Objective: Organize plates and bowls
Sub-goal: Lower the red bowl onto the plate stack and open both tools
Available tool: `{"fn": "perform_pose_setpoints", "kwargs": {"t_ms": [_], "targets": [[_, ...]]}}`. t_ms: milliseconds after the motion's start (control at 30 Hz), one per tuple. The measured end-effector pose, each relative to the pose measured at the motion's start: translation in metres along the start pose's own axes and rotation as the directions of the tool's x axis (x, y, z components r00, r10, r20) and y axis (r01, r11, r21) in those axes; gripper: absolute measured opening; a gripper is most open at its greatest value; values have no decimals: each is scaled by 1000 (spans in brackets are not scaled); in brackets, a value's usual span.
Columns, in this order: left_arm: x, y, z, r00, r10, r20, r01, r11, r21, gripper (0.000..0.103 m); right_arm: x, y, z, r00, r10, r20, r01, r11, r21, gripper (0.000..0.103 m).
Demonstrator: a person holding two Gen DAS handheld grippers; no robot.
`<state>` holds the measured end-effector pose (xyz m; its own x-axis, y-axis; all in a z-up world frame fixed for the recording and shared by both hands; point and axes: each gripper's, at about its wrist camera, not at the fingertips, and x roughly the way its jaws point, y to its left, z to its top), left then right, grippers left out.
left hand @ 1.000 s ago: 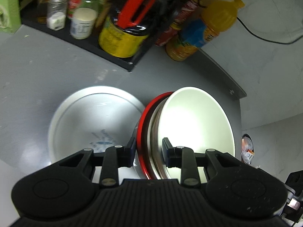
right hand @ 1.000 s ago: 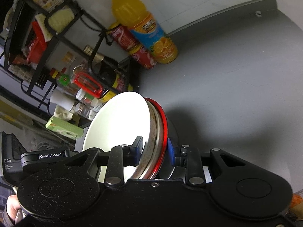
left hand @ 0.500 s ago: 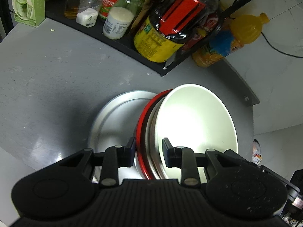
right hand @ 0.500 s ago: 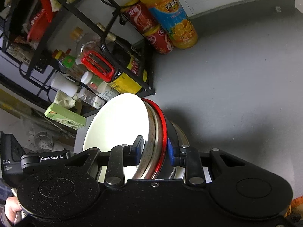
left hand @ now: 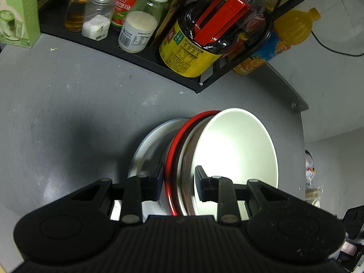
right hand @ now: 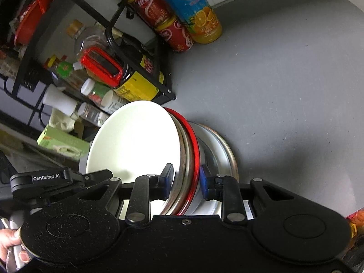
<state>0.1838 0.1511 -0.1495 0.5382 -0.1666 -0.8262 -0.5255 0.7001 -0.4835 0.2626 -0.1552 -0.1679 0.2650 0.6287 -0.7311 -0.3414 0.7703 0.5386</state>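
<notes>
Both grippers clamp the same nested stack of bowls, one on each side of its rim, which is likely why the stack rides steady while tilted. The left gripper [left hand: 178, 183] has one pad outside the red-rimmed bowl [left hand: 169, 159] and the other inside the white bowl [left hand: 236, 150] that sits innermost, so it pinches all the rims together; a brownish metal-looking bowl [left hand: 188, 166] lies sandwiched between them. The right gripper [right hand: 186, 180] grips the opposite edge in the same way, blue pads pressed inside and outside the rims. A two-sided hold suits a heavy, slippery stack that one pinch might let swing. The stack hangs just above, perhaps grazing, the round metal plate [left hand: 145, 157] lying flat on the grey tabletop [left hand: 68, 113]; contact cannot be judged. The plate seems the intended base, so stacking there keeps the dishes in one pile, clear of the black condiment rack [left hand: 141, 54] and the orange juice bottle [right hand: 195, 11] behind.
</notes>
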Motion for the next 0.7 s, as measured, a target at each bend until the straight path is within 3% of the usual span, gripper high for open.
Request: {"fn": "perform_pose_setpoints", "kwargs": {"t_ms": [200, 267, 367, 467, 533, 700], "targets": [[6, -2, 7, 998, -20, -54, 24, 997, 71, 30, 2, -2, -12, 999, -34, 30, 31, 995, 96, 29], [7, -5, 8, 998, -1, -61, 7, 995, 100, 32, -3, 4, -17, 998, -58, 37, 55, 996, 71, 31], [5, -8, 6, 998, 20, -67, -12, 993, 118, 44, -10, 11, -23, 996, -72, 54, 70, 997, 39, 51], [1, -10, 4, 998, 20, -56, -13, 993, 120, 55, -20, 13, -23, 994, -80, 76, 80, 997, 14, 54], [-3, -13, 1, 998, 39, -39, -33, 991, 132, 57, -27, 12, -23, 992, -83, 90, 83, 997, 2, 56], [-21, -20, -9, 999, 42, 22, -45, 987, 152, 57, -50, 12, -28, 985, -93, 148, 100, 994, -39, 77]]}}
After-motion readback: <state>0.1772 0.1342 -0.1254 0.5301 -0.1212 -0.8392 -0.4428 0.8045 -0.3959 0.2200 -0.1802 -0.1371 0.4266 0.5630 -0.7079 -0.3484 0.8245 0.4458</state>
